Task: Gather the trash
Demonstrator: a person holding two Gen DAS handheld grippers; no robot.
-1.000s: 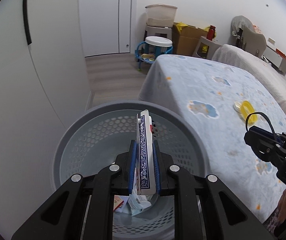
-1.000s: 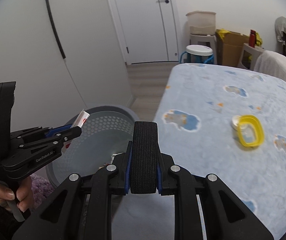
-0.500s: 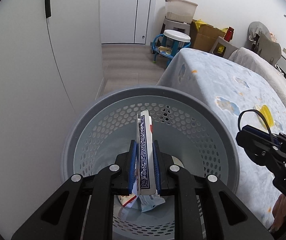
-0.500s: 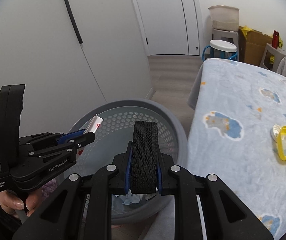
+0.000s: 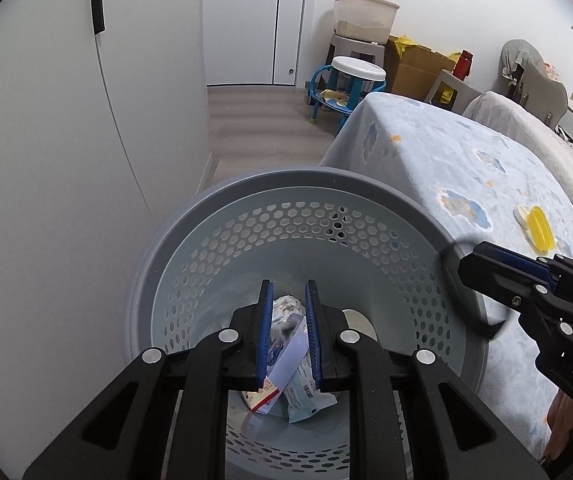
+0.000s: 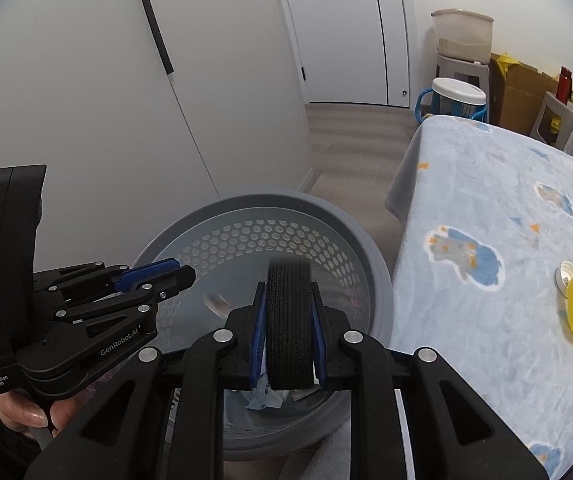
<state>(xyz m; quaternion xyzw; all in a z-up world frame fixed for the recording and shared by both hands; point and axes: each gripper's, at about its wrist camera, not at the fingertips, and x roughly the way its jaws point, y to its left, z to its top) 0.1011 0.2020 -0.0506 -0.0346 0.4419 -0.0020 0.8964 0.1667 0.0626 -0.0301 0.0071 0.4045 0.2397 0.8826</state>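
The left gripper's [image 5: 289, 332] own body covers the near part of the basket [image 5: 306, 184] floor, so the wrappers [image 5: 286, 384] lying there show only in the gap between its blue pads. In the right wrist view, a small pale object [image 6: 216, 302] ahead of the left gripper's tips is smeared by blur; what it is cannot be told. The black strap roll [image 6: 289, 324] between the right gripper's [image 6: 289, 328] opening jaws hides the trash behind it. The hand [image 6: 26, 416] under the left gripper is cut off by the frame edge.
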